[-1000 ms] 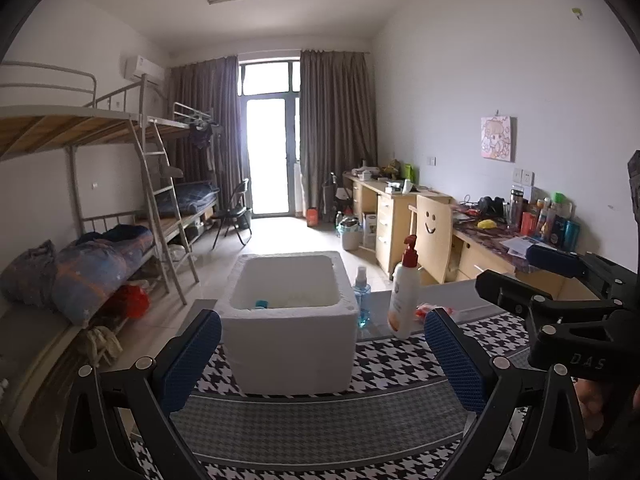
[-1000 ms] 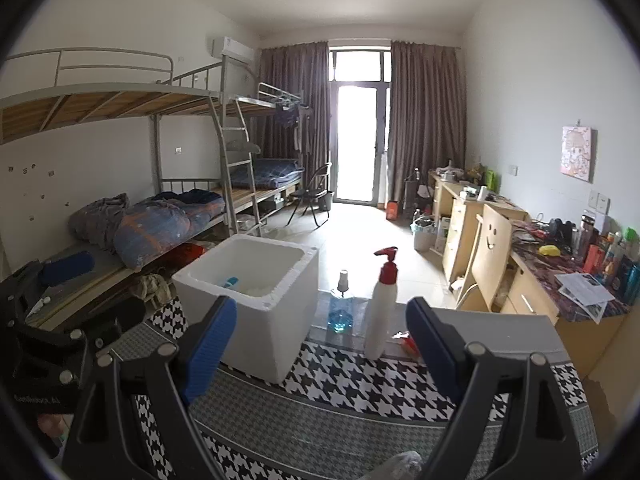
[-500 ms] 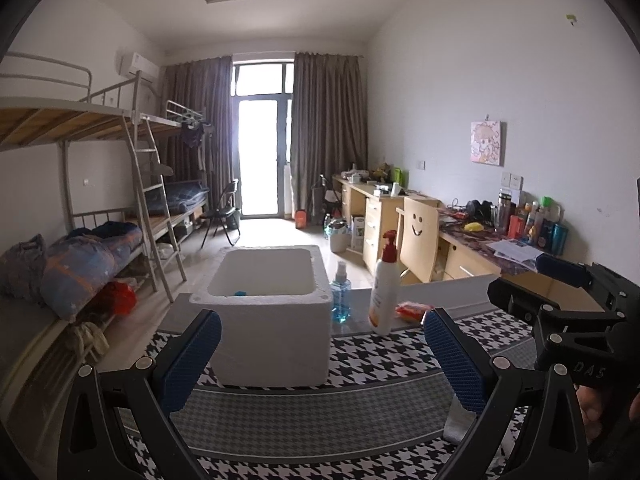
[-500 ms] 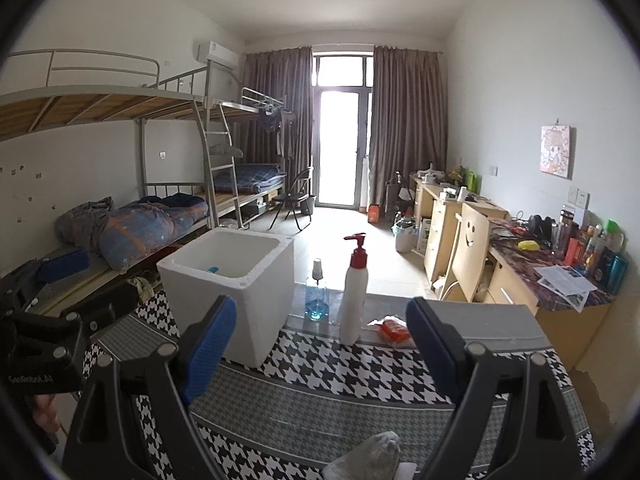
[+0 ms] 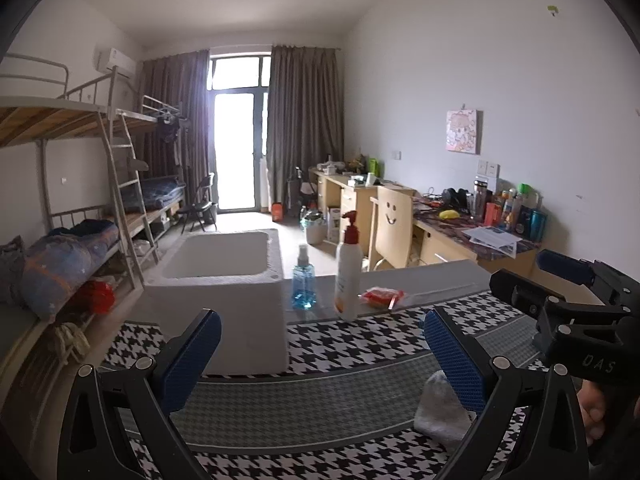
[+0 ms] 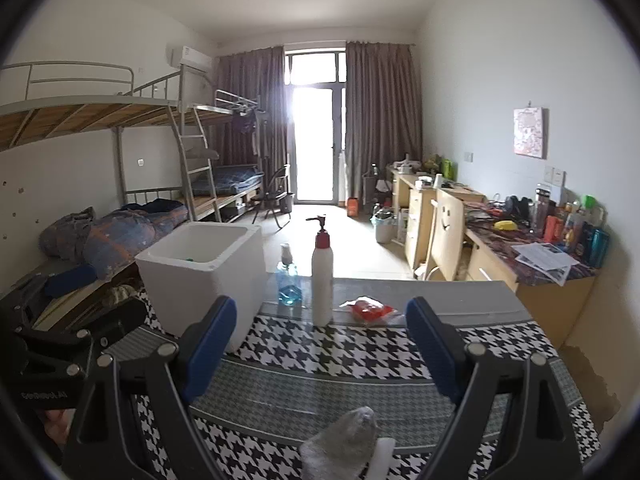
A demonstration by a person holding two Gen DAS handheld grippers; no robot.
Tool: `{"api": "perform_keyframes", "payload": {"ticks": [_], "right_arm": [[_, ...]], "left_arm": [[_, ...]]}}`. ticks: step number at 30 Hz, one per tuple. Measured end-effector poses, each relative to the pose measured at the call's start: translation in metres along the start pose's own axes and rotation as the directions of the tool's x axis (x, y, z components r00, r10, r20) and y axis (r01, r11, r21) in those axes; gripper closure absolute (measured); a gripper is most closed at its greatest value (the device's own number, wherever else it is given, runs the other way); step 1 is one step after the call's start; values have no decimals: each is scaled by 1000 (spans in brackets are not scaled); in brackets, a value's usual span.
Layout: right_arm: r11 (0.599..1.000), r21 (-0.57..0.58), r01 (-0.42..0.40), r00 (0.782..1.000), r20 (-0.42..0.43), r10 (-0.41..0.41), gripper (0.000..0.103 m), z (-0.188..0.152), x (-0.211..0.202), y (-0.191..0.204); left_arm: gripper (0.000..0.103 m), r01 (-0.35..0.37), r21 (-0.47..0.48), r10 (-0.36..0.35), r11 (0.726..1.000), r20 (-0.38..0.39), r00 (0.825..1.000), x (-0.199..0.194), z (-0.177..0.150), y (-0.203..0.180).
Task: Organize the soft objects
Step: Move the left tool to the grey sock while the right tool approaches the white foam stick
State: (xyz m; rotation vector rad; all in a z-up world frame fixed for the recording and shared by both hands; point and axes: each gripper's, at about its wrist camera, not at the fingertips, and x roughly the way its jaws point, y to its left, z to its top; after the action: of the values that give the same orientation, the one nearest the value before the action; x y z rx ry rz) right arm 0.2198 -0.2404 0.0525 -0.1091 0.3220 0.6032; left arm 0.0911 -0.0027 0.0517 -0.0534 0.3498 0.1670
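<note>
A crumpled clear plastic bag (image 6: 340, 438) lies on the black-and-white houndstooth tablecloth (image 6: 360, 356), nearest, low between the spread blue-padded fingers of the right gripper (image 6: 320, 354), untouched. The left gripper (image 5: 322, 354), also wide and empty, has it by its right finger. Farther stand a white foam box (image 6: 204, 276), a white pump bottle (image 6: 322, 276) and a red packet (image 6: 368, 306).

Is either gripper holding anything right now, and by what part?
Nothing held. The left gripper and right gripper are both open and empty.
</note>
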Motion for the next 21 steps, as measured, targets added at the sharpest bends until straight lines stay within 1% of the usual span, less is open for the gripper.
{"api": "perform_keyframes", "payload": {"ticks": [9, 21], "right_arm": [[999, 11, 45, 999, -15, -44, 13, -15, -8, -9], [996, 37, 83, 995, -50, -82, 13, -36, -8, -24]], "left_arm": [[1, 51, 5, -51, 999, -37, 998, 7, -10, -16], [1, 84, 8, -83, 996, -82, 993, 19, -25, -29]]}}
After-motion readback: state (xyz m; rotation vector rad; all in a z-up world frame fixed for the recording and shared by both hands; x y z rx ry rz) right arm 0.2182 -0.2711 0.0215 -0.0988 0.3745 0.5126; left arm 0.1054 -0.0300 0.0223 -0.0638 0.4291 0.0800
